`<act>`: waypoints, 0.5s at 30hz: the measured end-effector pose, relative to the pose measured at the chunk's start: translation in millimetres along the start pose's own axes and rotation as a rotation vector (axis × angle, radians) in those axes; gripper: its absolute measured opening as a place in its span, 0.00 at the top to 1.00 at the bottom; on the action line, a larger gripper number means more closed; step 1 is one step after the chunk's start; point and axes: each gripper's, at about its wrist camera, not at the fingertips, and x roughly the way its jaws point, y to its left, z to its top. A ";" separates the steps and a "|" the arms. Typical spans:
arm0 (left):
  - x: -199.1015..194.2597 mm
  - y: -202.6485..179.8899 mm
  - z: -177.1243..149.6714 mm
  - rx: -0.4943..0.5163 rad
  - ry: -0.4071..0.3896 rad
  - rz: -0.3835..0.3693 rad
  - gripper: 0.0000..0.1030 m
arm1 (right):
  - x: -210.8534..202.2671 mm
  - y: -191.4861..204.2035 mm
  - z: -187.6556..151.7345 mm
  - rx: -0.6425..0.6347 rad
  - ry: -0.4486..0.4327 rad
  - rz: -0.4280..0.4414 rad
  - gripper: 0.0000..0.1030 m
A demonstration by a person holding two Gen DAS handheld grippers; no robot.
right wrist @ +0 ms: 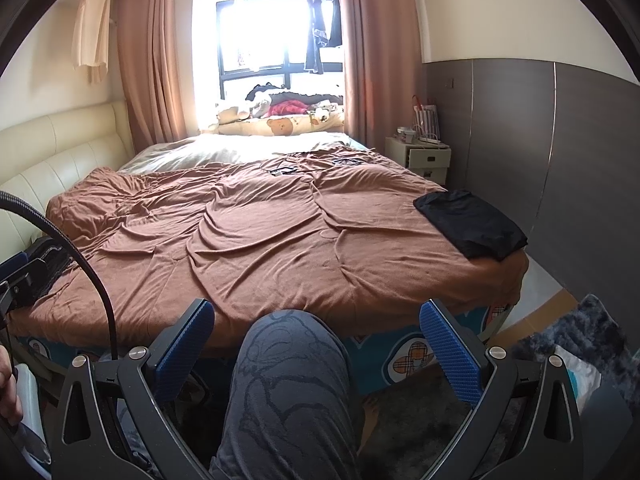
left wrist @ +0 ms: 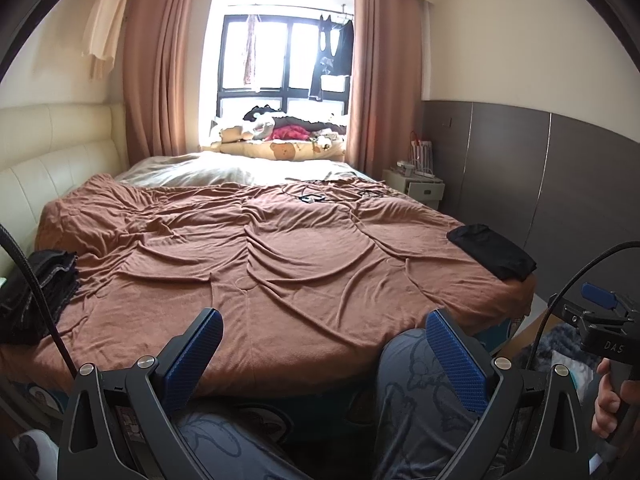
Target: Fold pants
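pants to fold: a dark heap of pants (left wrist: 40, 280) lies at the bed's left edge, about 9 o'clock in the left wrist view; in the right wrist view only its fringe shows, partly hidden behind the left tool
pants already folded: a black folded pair (left wrist: 492, 252) sits flat on the bed's right corner, near 3 o'clock, well apart from the heap; judged finished by its neat rectangle
left tongs (left wrist: 320, 344): spread wide and empty, hovering low off the near edge of the bed, above the person's knee
right tongs (right wrist: 316, 336): likewise released and empty, nothing between the blue pads (right wrist: 450, 352)
step in hand: judged a reach for the next pair, as both tools are free and the middle of the brown blanket (left wrist: 280, 248) is bare
doing it well: swing the left tongs toward 9 o'clock, pinch only the top garment at its waistband, not the whole stack; bring the right tongs to the same band so the cloth lifts level
laying out: carry it to the bare middle, toward 12 o'clock, and pull the legs straight before any fold
watch for: the blanket is soft and wrinkled, so a deep bite may catch it with the pants; keep the cable (left wrist: 36, 280) clear of the heap
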 end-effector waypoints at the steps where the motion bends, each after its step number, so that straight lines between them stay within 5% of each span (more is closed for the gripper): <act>1: 0.0 0.6 -0.2 -0.001 0.001 0.000 0.01 | -0.6 0.5 -0.1 -0.002 -0.002 -0.001 0.00; 15: 2.6 6.4 -0.1 -0.008 0.013 -0.001 0.01 | 0.9 -3.7 -0.5 -0.004 0.000 0.003 0.00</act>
